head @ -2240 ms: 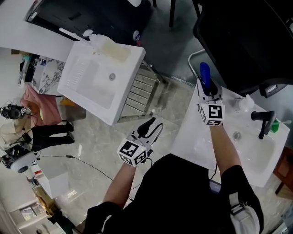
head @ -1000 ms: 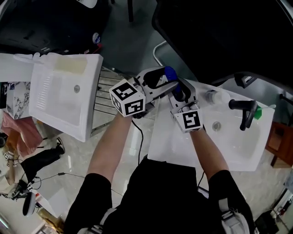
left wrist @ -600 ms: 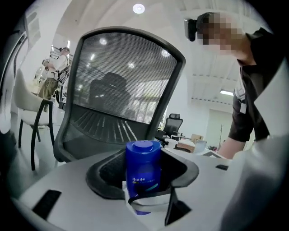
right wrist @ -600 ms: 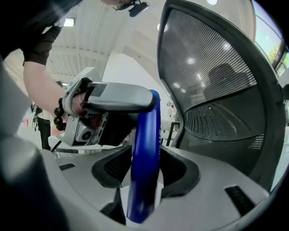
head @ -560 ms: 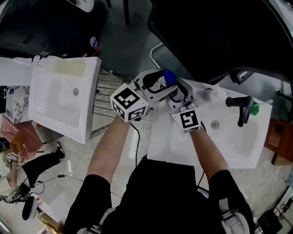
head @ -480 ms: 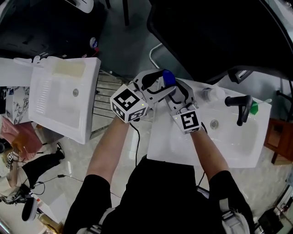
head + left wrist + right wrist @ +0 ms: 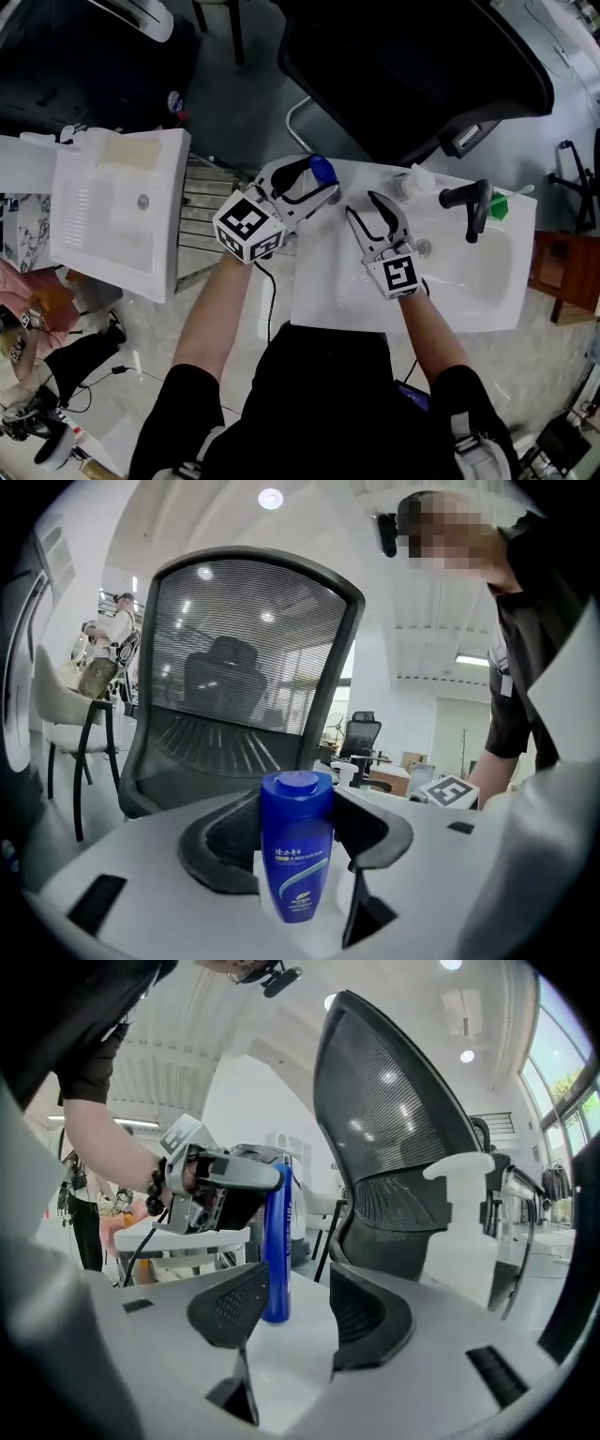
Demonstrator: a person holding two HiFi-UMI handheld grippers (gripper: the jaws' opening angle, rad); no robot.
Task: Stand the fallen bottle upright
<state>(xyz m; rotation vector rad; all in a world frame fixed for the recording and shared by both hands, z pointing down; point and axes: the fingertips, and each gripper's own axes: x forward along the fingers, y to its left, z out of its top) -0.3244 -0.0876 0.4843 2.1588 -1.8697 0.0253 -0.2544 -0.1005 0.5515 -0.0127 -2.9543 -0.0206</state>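
The blue bottle [image 7: 296,855] stands upright on the white sink counter [image 7: 328,291], near its far left corner. My left gripper [image 7: 323,178] is shut on the bottle, with its jaws against both of the bottle's sides [image 7: 298,836]. In the right gripper view the bottle [image 7: 275,1241] rises past the left jaw, with the left gripper clamped round its upper part. My right gripper [image 7: 361,203] hangs over the counter to the right of the bottle. Its jaws are opening and nothing is between them [image 7: 291,1312].
A black faucet [image 7: 473,202], a white pump bottle [image 7: 412,180] and a green item [image 7: 497,204] line the back of the sink; the drain [image 7: 424,247] lies beside my right gripper. A black mesh office chair [image 7: 403,66] stands behind. A second white basin [image 7: 112,216] sits at the left.
My right gripper has drawn back to the right, away from the bottle, and its jaws have widened. The left gripper keeps its hold on the upright bottle.
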